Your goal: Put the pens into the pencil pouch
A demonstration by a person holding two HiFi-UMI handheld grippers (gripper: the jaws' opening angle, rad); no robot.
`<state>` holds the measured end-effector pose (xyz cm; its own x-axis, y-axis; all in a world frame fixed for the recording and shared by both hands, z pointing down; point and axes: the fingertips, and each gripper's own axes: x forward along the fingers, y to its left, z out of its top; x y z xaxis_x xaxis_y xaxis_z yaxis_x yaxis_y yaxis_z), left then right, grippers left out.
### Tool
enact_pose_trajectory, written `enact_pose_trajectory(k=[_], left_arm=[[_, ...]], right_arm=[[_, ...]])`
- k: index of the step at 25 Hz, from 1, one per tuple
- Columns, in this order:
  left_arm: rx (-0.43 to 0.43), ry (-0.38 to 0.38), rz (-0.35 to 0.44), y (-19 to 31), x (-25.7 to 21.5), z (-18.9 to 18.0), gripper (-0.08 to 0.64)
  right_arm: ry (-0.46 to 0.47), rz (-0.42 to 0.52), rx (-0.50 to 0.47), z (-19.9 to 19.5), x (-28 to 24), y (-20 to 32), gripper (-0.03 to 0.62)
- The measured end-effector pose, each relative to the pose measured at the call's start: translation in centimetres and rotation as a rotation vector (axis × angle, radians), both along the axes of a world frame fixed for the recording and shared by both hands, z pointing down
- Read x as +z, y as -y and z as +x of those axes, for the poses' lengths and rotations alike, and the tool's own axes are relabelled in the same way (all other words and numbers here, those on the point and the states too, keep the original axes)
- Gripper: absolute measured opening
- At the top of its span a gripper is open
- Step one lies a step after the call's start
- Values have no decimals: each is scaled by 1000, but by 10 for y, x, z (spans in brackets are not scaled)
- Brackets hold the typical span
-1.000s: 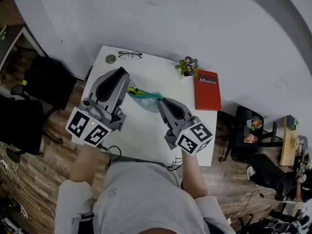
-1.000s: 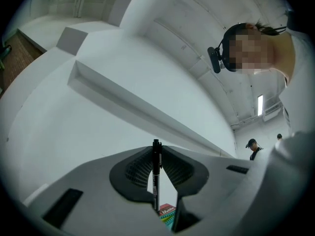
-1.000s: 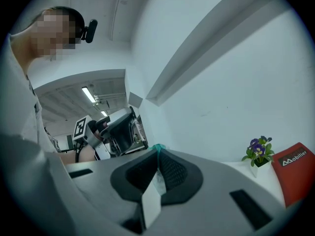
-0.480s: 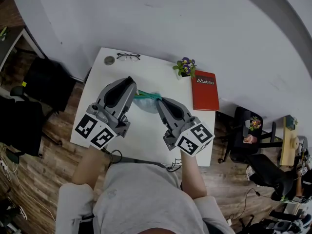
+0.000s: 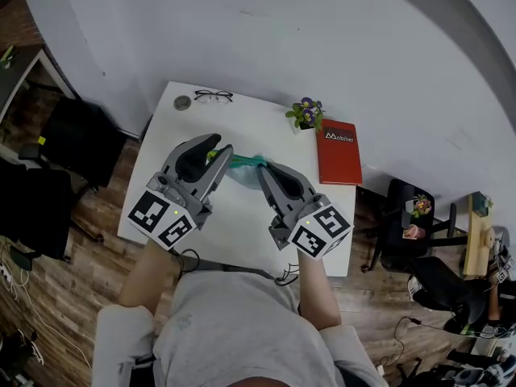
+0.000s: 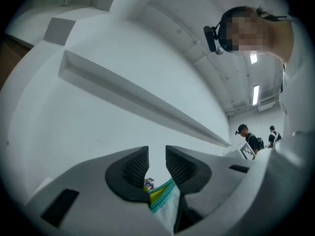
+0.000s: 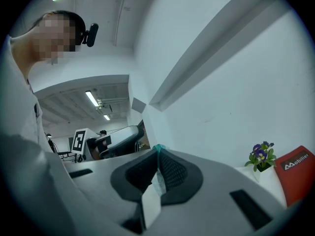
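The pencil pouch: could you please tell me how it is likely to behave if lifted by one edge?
Probably floppy: the pencil pouch looks like thin fabric, creasing where the right claw pinches its edge. Likely light, since that single pinch seems to carry it. Its teal zipper edge may give the firmest hold.

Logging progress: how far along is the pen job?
Done: right gripper clamps the pouch. In hand: left gripper has just been opening its jaws, pads off the yellow pen at the pouch mouth. Left: probably pushing it in; no other pens show on the table.
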<state>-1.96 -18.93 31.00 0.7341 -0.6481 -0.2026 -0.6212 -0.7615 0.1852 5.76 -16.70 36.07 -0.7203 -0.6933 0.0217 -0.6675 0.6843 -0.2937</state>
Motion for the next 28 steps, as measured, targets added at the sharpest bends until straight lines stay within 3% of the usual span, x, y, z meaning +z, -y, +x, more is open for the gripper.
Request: enact_pose_trajectory(k=[4, 11, 17, 28], left_arm=[[-96, 48, 34, -1, -6, -15, 69], [-240, 100, 69, -10, -18, -40, 43], [-298, 113, 81, -26, -21, -51, 43], [-350, 102, 56, -56, -17, -54, 43]], right_arm=[[-26, 23, 47, 2, -4, 2, 37], [-161, 75, 181, 12, -11, 7, 37], [-229, 143, 269, 26, -29, 1, 37], [-252, 232, 357, 51, -59, -29, 37]])
